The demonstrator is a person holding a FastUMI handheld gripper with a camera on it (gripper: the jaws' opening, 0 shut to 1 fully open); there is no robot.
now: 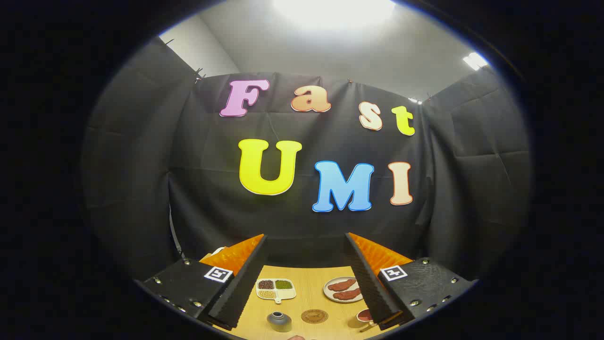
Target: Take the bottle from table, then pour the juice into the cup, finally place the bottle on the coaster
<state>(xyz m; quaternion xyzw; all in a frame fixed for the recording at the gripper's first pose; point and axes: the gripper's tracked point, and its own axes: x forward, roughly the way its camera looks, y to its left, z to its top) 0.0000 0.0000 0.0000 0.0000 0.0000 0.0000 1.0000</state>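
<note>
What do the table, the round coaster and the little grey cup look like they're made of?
Seen between the open gripper's fingers:
Table: pale wood or wood-look laminate, matte, with faint straight grain lines.
Coaster: probably wood or cork, a brown disc with a darker stamped pattern.
Cup: likely glazed ceramic, grey with a soft sheen and a dark mouth; metal can't be ruled out.

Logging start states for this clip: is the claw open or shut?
Open. The claw has its fingers spread wide apart with nothing between them; the wooden table, a divided dish and a round coaster show through the gap.
</note>
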